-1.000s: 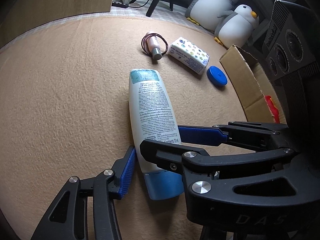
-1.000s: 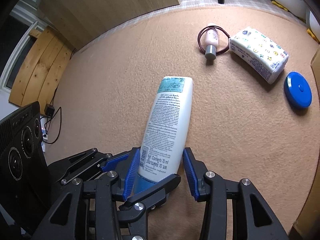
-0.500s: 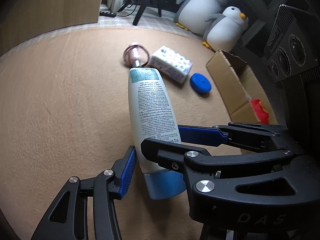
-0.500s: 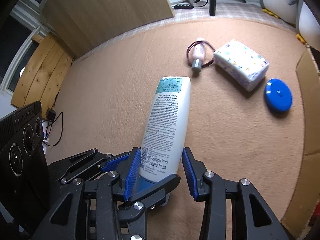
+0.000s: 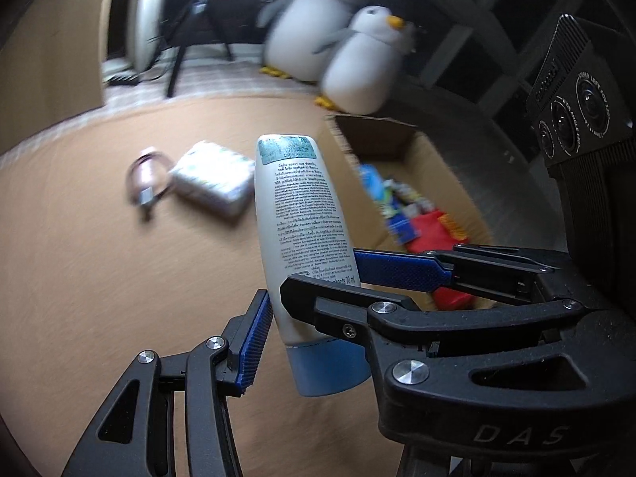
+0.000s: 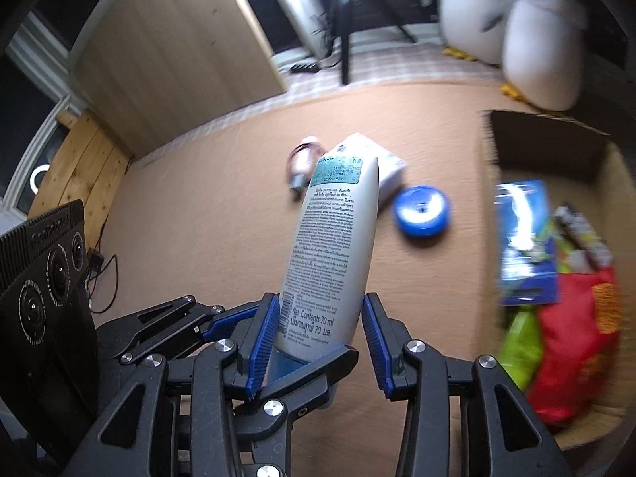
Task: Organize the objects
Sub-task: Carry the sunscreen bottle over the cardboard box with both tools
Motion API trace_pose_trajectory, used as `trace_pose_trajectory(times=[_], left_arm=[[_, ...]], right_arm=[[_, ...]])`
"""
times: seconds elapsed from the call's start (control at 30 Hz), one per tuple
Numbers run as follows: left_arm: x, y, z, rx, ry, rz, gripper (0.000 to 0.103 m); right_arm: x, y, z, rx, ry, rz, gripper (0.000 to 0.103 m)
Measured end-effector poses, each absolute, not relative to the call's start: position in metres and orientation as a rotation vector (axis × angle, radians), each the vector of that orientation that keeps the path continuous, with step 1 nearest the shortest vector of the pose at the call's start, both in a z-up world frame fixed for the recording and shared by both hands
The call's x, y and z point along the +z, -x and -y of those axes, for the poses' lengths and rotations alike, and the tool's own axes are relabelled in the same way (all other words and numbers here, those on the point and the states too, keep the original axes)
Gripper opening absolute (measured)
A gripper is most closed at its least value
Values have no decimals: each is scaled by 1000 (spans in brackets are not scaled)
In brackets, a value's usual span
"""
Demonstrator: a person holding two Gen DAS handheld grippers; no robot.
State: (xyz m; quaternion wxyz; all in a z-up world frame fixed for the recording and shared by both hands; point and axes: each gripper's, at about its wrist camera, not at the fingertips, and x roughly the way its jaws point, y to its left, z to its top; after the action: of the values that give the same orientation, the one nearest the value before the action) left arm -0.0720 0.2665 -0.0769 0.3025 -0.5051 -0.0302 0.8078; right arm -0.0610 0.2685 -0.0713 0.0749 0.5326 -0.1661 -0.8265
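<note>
A white bottle point(image 5: 302, 214) with a blue cap hangs above the tan carpet, cap end toward me. My left gripper point(image 5: 310, 278) is shut on its lower part, one blue pad on each side. My right gripper point(image 6: 320, 298) is shut on the same bottle point(image 6: 334, 246) just above the cap. A finger of the right gripper point(image 5: 346, 310) crosses in front of the bottle in the left wrist view. The left gripper point(image 6: 198, 318) shows at the lower left of the right wrist view. An open cardboard box point(image 5: 397, 143) lies beyond the bottle to the right.
The box point(image 6: 544, 147) holds red, blue and green packets. On the carpet lie a small pink bottle ringed by a hair tie point(image 5: 145, 183), a patterned tissue pack point(image 5: 212, 183) and a blue round lid point(image 6: 421, 210). Two plush penguins point(image 5: 357, 59) stand behind the box. A wooden board point(image 6: 171, 59) leans at the far left.
Both grippers have risen with the bottle, lifting it off the carpet and carrying it toward the box. The box's inside has come into view.
</note>
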Motion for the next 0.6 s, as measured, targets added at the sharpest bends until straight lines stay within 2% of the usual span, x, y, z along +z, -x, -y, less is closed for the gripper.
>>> trace_pose_trajectory(times=[0.33,0.6], left_arm=[[-66,73,-355,2059,1287,6,53],[-68,74,-400,2042,1268,-59,49]], right_arm=[[-57,31,-341,-2600,-1606,558,40],[-61,19,-382,-2635,-1613,637,40]])
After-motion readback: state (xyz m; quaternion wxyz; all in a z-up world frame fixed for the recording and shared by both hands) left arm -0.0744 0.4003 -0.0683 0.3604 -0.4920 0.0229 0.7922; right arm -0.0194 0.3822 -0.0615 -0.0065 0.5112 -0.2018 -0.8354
